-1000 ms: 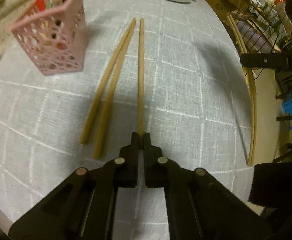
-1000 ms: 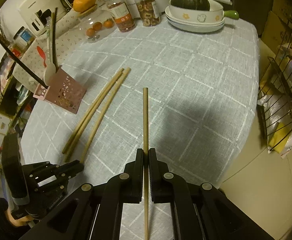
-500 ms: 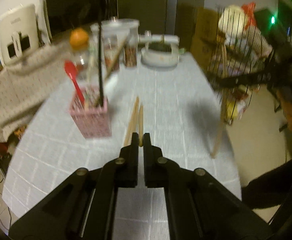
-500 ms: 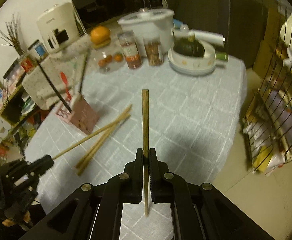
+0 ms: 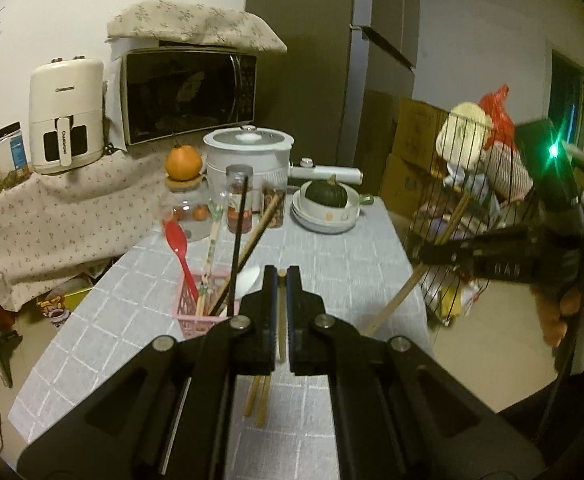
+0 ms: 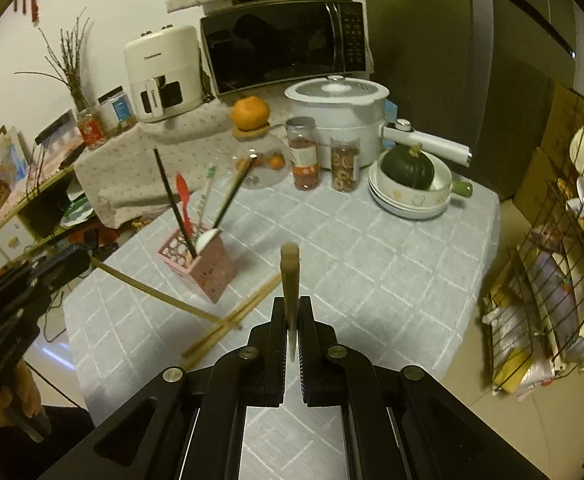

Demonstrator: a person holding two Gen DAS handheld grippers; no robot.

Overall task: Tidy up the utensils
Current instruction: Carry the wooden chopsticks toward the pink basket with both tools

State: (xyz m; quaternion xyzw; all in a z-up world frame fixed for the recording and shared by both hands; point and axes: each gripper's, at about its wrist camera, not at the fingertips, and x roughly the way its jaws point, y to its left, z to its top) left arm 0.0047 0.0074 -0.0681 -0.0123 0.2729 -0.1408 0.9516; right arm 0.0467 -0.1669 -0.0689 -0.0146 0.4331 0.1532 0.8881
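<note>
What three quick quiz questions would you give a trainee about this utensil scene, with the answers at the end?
1. True or false: the right gripper has its fingers shut on a chopstick.
2. Multiple choice: how many loose chopsticks lie on the tablecloth near the pink holder? A) one B) two C) four
3. Short answer: what does the left gripper grip?

Key: 1 true. 2 B. 3 a second chopstick, clamped between its fingers.
</note>
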